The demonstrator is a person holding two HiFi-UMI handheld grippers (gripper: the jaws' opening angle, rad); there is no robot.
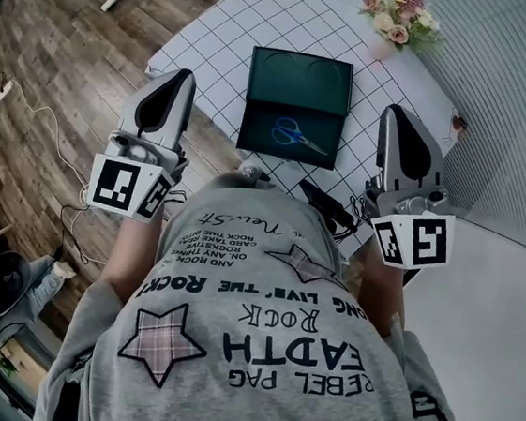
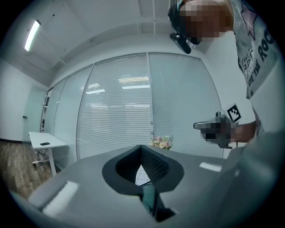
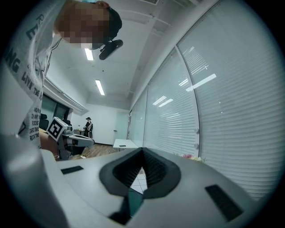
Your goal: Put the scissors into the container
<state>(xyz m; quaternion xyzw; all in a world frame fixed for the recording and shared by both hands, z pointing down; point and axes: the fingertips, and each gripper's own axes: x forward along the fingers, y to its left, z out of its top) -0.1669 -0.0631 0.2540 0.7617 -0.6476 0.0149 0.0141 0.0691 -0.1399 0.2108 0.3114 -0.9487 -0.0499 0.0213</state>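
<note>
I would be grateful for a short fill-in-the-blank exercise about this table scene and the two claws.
1. The metal scissors lie on the dark green rectangular container; their handles are ____.
2. The left claw and the right claw are both ____, gripping nothing.
3. The pink-and-white flower bouquet stands at the far ____ corner of the white gridded table.
Missing words: blue; shut; right.

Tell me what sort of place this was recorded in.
Most likely an office or meeting room: wall-high slatted blinds, ceiling strip lights, and a white desk standing on a wood floor.
</note>
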